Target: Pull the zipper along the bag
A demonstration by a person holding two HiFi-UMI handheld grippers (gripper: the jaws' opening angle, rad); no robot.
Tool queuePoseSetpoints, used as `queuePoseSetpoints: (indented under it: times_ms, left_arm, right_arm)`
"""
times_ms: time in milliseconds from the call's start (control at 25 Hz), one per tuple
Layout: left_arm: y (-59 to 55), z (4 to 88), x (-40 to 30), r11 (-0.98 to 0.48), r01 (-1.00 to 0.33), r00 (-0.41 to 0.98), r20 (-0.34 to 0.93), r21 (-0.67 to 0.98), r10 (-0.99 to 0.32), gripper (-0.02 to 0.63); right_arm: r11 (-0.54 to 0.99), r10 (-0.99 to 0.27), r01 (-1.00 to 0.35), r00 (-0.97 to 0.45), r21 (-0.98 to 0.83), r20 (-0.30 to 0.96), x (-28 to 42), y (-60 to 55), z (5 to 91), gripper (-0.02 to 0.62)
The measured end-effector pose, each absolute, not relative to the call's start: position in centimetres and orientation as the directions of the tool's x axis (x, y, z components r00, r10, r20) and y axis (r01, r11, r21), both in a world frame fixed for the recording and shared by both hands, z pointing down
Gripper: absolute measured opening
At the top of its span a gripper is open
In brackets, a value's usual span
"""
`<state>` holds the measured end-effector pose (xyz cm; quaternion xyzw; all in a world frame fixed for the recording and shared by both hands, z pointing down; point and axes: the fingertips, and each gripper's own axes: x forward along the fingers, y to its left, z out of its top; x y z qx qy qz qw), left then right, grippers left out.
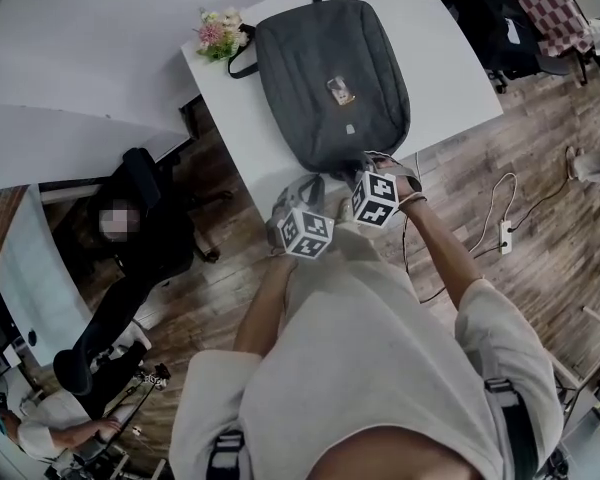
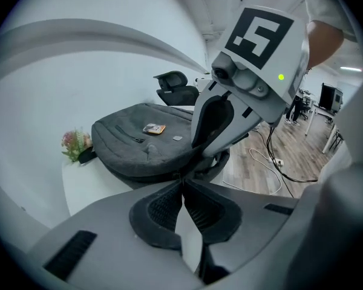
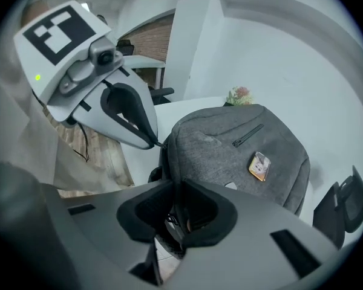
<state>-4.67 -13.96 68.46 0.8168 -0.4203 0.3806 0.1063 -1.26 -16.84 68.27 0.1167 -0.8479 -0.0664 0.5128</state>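
Observation:
A grey backpack (image 1: 330,78) lies flat on the white table (image 1: 460,78), its near end at the table's front edge. My left gripper (image 2: 182,180) is shut, and its tips pinch the bag's near edge (image 3: 160,147) at the seam. In the right gripper view, the left gripper (image 3: 152,142) meets the bag's left corner. My right gripper (image 3: 173,189) is just to the right of it at the same end. Its pads stand almost together around a small metal zipper pull (image 3: 173,222). The head view shows both grippers side by side, left (image 1: 308,188) and right (image 1: 368,163).
A small bunch of flowers (image 1: 220,33) sits at the table's far left corner. A yellow tag (image 1: 340,90) is on the bag's top. A black office chair (image 1: 145,183) and a seated person are at the left. A cable and power strip (image 1: 505,233) lie on the wooden floor.

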Motion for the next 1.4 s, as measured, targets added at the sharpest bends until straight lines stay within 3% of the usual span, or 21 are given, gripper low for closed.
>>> queuePoseSetpoints:
  times_ms: [600,720,760,840,1000,1160,1400]
  left_arm:
    - [-13.5,68.5,-4.3,-0.616,-0.775,0.369,0.693,-0.139,-0.620,0.044]
    - [-13.5,68.5,-4.6,-0.608,-0.781,0.361,0.688,-0.146,-0.629,0.046]
    - [-13.4,68.6,-4.7,-0.604,-0.785,0.364,0.687,-0.136,-0.628,0.055]
    - [-13.2,68.6,-4.9,-0.590,-0.801,0.378,0.682,-0.098,-0.626,0.138]
    - [-13.7,67.3,-5.6,-0.542,-0.839,0.394,0.644,-0.039,-0.656,0.160]
    - [-15.2,64.7,-6.7,-0.491,-0.870,0.380,0.583,-0.038,-0.718,0.148]
    - [-18.8,58.6,-8.1,-0.425,-0.905,0.369,0.463,-0.018,-0.806,0.076]
  right_arm:
    - [0.955,-0.290,-0.205,-0.504,0.214,0.813,-4.3,-16.5,67.6,0.096]
    - [0.934,-0.333,-0.296,-0.534,0.197,0.777,-3.6,-16.7,66.7,0.143]
    - [0.922,-0.351,-0.343,-0.544,0.180,0.762,-3.1,-16.9,66.3,0.141]
    - [0.885,-0.390,-0.446,-0.557,0.132,0.733,-1.7,-17.4,65.7,0.141]
    - [0.756,-0.493,-0.655,-0.572,-0.002,0.655,1.4,-18.6,63.8,0.118]
    - [0.633,-0.614,-0.772,-0.545,-0.056,0.570,3.5,-19.6,60.9,0.077]
    - [0.528,-0.745,-0.849,-0.481,-0.033,0.462,5.7,-21.8,56.2,0.036]
